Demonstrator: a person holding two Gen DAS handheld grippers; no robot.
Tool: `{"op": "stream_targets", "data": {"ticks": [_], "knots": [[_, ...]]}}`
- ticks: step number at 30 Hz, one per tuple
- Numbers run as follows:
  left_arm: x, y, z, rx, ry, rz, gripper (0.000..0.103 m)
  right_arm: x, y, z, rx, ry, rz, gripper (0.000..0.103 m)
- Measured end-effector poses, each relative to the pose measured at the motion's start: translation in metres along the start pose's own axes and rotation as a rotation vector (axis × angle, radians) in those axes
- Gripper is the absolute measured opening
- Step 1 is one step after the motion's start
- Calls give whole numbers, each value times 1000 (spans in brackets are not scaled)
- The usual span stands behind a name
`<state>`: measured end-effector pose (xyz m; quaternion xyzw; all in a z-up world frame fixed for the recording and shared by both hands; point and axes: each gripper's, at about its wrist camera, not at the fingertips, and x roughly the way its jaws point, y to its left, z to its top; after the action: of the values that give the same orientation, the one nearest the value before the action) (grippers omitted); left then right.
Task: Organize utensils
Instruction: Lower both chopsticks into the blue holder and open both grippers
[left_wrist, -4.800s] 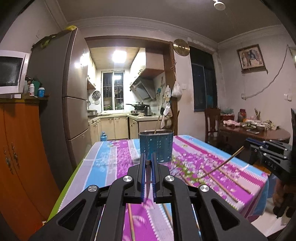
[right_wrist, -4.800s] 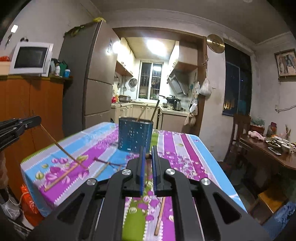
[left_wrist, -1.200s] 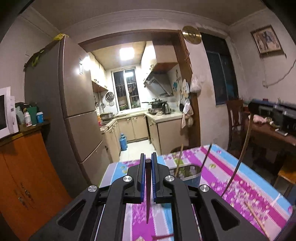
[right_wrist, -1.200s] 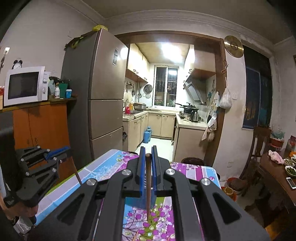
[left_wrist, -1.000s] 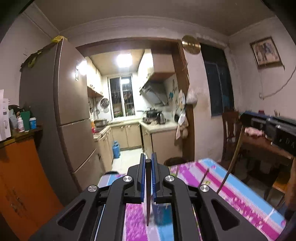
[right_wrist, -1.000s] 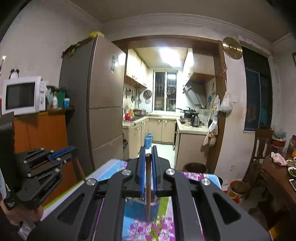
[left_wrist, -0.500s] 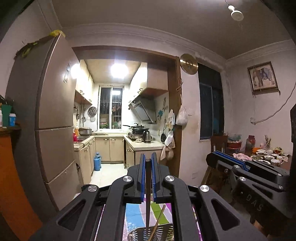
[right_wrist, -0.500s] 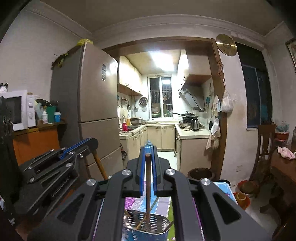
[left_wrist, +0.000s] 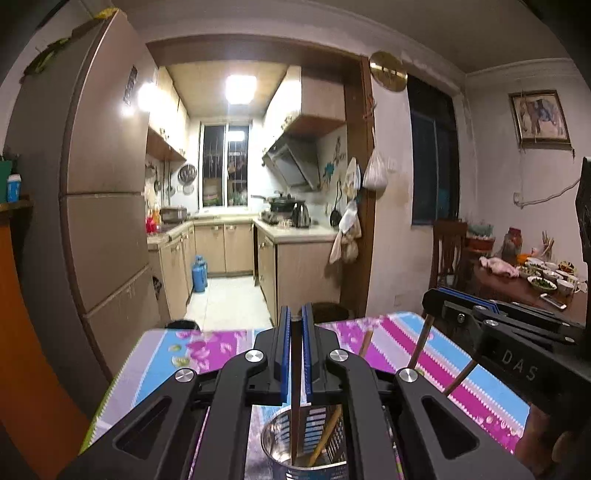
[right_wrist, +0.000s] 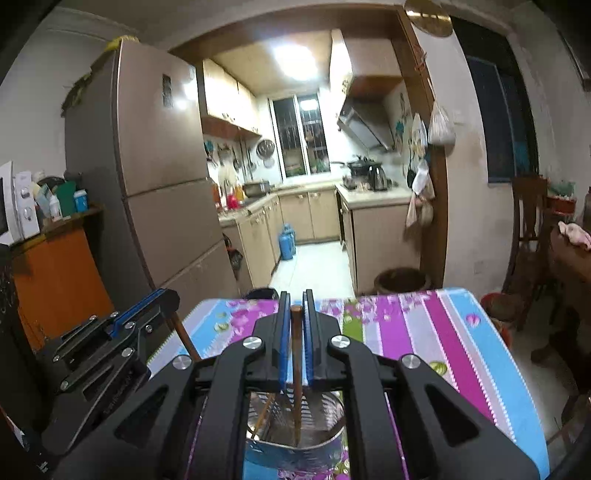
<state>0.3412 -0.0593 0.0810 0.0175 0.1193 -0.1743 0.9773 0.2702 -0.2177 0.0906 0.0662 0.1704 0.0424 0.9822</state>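
1. Left gripper (left_wrist: 296, 354) fingers clamp 1 chopstick (left_wrist: 294, 424), tip inside the holder (left_wrist: 314, 443) at frame bottom.
2. Right gripper (right_wrist: 295, 347) fingers clamp another chopstick (right_wrist: 296, 387), tip in the holder (right_wrist: 317, 432) on the worktop (right_wrist: 443, 332).

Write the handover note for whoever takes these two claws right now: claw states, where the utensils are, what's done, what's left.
Left claw: shut on a chopstick, which hangs upright with its lower end inside the utensil holder.
Right claw: shut on another chopstick, also upright, tip down inside the same holder.
Holder: perforated metal cup on the floral tablecloth, directly below both claws; at least one chopstick already leans inside it.
Done: both sticks brought over and lowered into the holder.
Left: open each claw to drop its stick. These views do not show whether more utensils lie on the table.
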Motion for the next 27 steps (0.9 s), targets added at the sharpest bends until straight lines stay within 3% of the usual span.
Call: {"op": "stream_targets", "data": {"ticks": [6,9,10,12,14,18,22,24,27], "knots": [[-4,5,-12,-7,13,13,8,-5,7,-2,-28,3,-13,6],[-22,17,4,-47,-36,19,17,-21,8,8,-43,-39,-14,8],[-29,20,7,-58,-51,21,24,-27,8,12,-50,-58,-20,12],[-42,24,17,-69,-80,30,26,-39,5,20,-50,-88,-25,23],[-58,28,26,-65,-109,47,27,-57,0,27,-48,-122,-31,27],[-100,34,38,-50,-169,68,27,-96,-12,35,-54,-170,-31,27],[-177,34,31,10,-271,90,27,-159,-21,18,-94,-193,8,27],[-215,33,19,53,-313,100,34,-195,-27,-1,-126,-198,10,27],[-272,33,-10,103,-342,150,54,-238,-34,-36,-163,-192,-1,32]]}}
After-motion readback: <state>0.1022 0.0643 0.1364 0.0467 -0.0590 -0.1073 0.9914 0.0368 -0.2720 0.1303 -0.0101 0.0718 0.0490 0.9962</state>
